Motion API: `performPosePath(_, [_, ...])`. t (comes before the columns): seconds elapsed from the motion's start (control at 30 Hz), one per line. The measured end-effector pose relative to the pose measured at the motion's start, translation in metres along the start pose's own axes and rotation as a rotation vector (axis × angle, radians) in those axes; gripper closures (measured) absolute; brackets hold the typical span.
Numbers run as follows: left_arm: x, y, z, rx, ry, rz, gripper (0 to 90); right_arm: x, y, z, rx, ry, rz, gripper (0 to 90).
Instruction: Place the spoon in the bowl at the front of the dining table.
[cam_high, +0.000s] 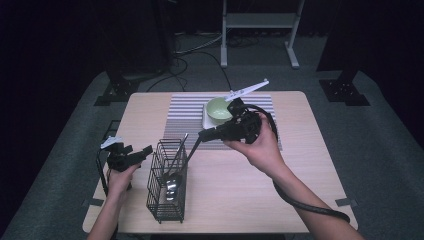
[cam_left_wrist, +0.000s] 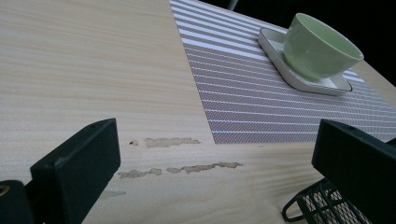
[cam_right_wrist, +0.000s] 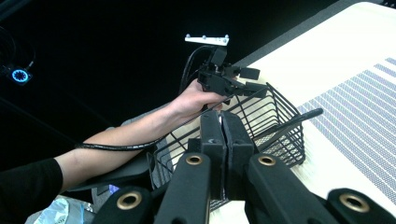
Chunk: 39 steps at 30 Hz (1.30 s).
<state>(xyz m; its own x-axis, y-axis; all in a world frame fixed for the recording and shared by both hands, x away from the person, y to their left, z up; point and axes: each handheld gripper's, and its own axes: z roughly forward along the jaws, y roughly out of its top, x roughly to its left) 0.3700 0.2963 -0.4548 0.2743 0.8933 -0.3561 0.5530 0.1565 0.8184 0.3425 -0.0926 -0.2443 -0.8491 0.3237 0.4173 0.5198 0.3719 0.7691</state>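
High view: my right tongs (cam_high: 204, 133) hang above the table (cam_high: 300, 165), just right of the black wire basket (cam_high: 167, 181), pointing left toward it; their jaws are pressed together with nothing between them (my right tongs' own view shows the pads meeting flat). A dark-handled utensil (cam_high: 193, 148) leans out of the basket, its handle tip just below the tongs; whether they touch I cannot tell. A metal spoon (cam_high: 171, 182) lies inside the basket. My left tongs (cam_high: 145, 151) sit at the basket's left side, jaws apart and empty. Behind, a green bowl (cam_high: 218, 108) stands on a white dish (cam_high: 207, 120) on the striped mat (cam_high: 185, 115).
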Motion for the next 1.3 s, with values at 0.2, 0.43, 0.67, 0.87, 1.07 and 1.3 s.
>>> performPosePath(0.2, [0.000, 0.000, 0.000, -0.001, 0.000, -0.003, 0.0, -0.004, -0.003, -0.004, -0.005, 0.000, 0.014, 89.0])
performPosePath(0.43, [0.000, 0.000, 0.000, 0.000, 0.000, -0.004, 0.0, -0.008, -0.007, -0.013, -0.019, 0.006, 0.031, 88.9])
performPosePath(0.67, [0.000, 0.000, 0.000, 0.002, 0.001, 0.000, 0.0, -0.013, -0.014, -0.023, -0.032, 0.000, 0.054, 88.9])
performPosePath(0.87, [0.000, -0.001, 0.000, 0.002, 0.001, 0.000, 0.0, -0.018, -0.020, -0.028, -0.041, -0.002, 0.066, 88.9])
performPosePath(1.07, [0.000, 0.000, 0.000, 0.002, 0.001, -0.001, 0.0, -0.025, -0.027, -0.033, -0.043, -0.014, 0.084, 88.9])
performPosePath(1.3, [0.000, 0.000, 0.000, 0.003, 0.002, 0.001, 0.0, -0.033, -0.035, -0.036, -0.039, -0.027, 0.106, 88.9])
